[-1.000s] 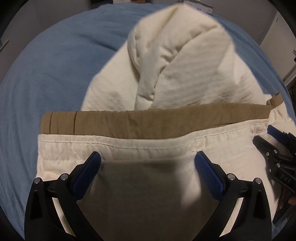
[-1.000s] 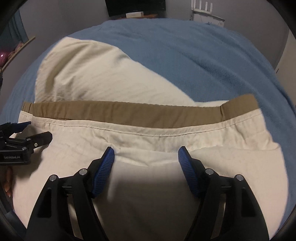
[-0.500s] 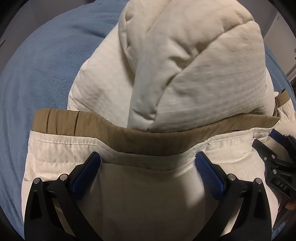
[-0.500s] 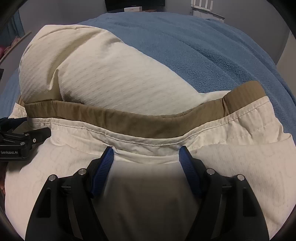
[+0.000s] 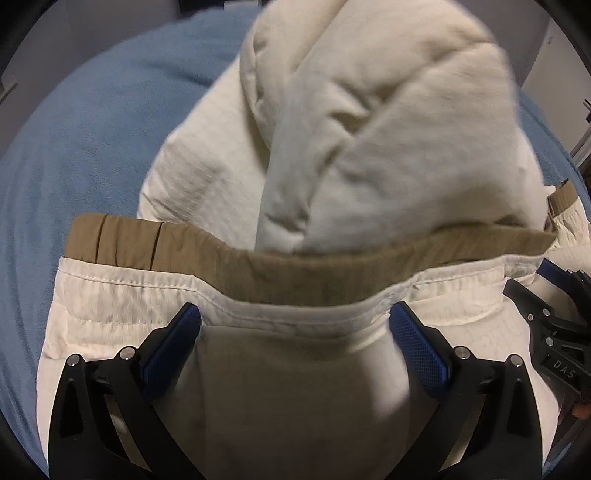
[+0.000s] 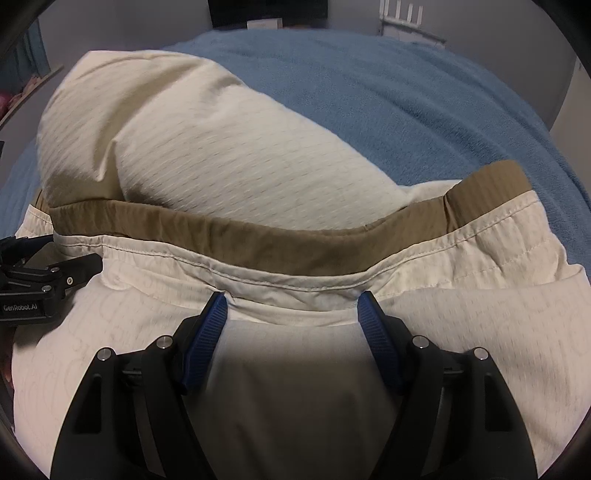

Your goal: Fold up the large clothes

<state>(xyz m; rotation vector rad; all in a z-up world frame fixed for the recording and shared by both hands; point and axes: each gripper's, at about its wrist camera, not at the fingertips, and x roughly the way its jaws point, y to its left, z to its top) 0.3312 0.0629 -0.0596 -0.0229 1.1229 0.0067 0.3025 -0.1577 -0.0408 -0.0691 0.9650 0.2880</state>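
Observation:
A cream padded garment (image 5: 369, 147) with a tan hem band (image 5: 295, 273) lies on a blue blanket (image 5: 74, 166). My left gripper (image 5: 293, 321) is shut on a thick fold of the cloth just below the band. The right gripper (image 6: 291, 306) holds the same hem (image 6: 258, 240) further right, also shut on a wide fold. Beyond the band, the rest of the garment (image 6: 221, 147) bulges up in a rounded heap. Each gripper shows in the other's view: the right one (image 5: 554, 332) at the right edge, the left one (image 6: 33, 280) at the left edge.
The blue blanket (image 6: 406, 92) spreads around the garment to the far side and right. Dark furniture (image 6: 266, 11) and a white rack (image 6: 402, 14) stand against the grey back wall. A wooden edge (image 6: 33, 96) shows at far left.
The garment's far part has risen and come closer, filling more of both views. The tan band has bowed between the grips. Both grippers keep their hold on the hem.

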